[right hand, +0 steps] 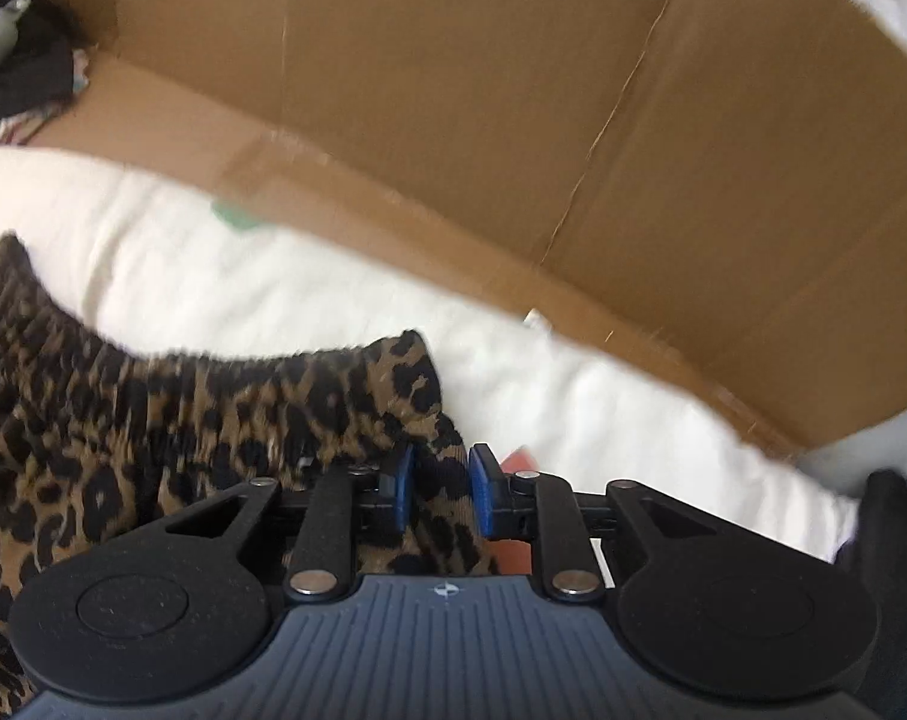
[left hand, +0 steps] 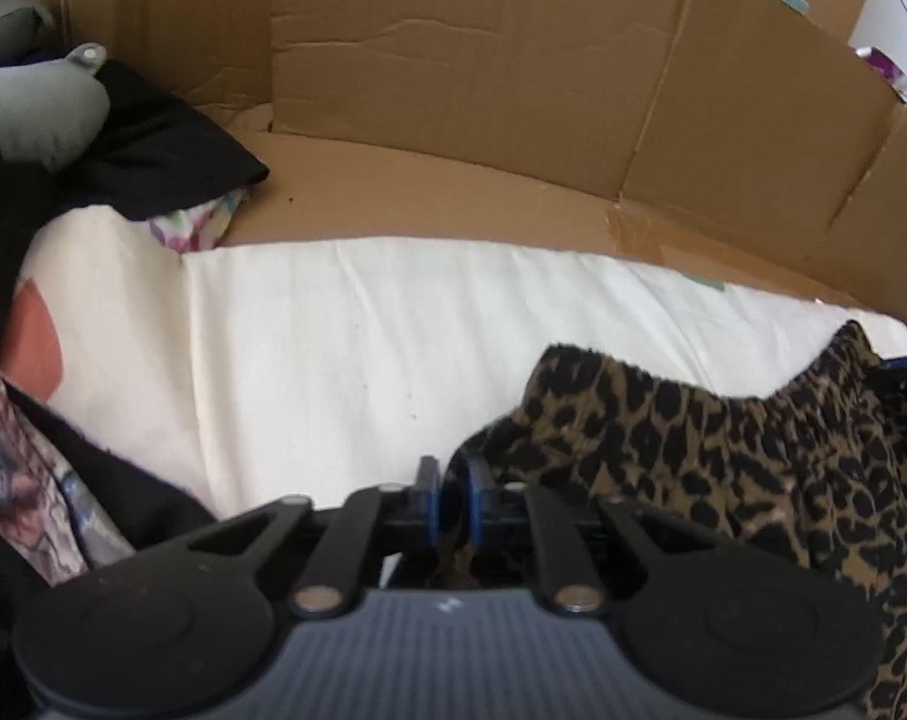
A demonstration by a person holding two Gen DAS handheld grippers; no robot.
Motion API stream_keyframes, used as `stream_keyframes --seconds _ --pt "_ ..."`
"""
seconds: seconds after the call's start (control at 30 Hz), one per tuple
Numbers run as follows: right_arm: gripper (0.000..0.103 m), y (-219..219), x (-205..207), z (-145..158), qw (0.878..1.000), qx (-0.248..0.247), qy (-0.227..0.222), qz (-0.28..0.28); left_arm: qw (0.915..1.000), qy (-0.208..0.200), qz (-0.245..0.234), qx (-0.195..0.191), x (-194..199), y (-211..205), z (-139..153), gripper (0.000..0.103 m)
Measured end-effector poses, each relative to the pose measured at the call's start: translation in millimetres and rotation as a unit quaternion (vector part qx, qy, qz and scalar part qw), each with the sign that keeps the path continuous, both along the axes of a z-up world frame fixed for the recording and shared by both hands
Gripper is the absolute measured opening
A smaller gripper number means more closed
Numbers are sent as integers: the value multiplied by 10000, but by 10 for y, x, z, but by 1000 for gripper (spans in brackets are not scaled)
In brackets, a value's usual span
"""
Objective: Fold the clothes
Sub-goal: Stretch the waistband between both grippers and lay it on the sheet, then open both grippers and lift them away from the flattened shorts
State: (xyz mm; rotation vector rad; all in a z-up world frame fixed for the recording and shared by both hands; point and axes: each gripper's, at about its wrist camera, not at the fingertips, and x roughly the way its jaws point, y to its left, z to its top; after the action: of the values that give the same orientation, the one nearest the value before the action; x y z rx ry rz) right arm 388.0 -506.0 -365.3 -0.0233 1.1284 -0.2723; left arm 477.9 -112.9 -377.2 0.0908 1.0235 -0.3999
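Leopard-print garment [left hand: 723, 438], ribbed hem, lies bunched on cream sheet [left hand: 345, 330]; we pinch fabric in left gripper [left hand: 453, 495] and right gripper [right hand: 440, 483]. Garment's lower part hidden behind grippers.

There are no words, names or numbers to read in either view. The only sign is a tiny white round mark with a cross in it, on the ribbed grey body of the right gripper [right hand: 440, 480], just behind its blue fingers.
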Motion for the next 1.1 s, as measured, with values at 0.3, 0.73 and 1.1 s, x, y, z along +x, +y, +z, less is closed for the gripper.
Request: stream_keyframes --seconds 0.3,0.73,1.1 --pt "52 89 -453 352 9983 467 -350 80 9997 -211 -103 -102 -332 122 281 26" --pt "52 427 -1628 1758 9983 411 -166 377 9987 35 -393 -318 -1173 338 1112 39" --pt "52 840 -2564 2941 9974 124 -573 425 9957 -26 -382 -839 -1986 529 2071 50"
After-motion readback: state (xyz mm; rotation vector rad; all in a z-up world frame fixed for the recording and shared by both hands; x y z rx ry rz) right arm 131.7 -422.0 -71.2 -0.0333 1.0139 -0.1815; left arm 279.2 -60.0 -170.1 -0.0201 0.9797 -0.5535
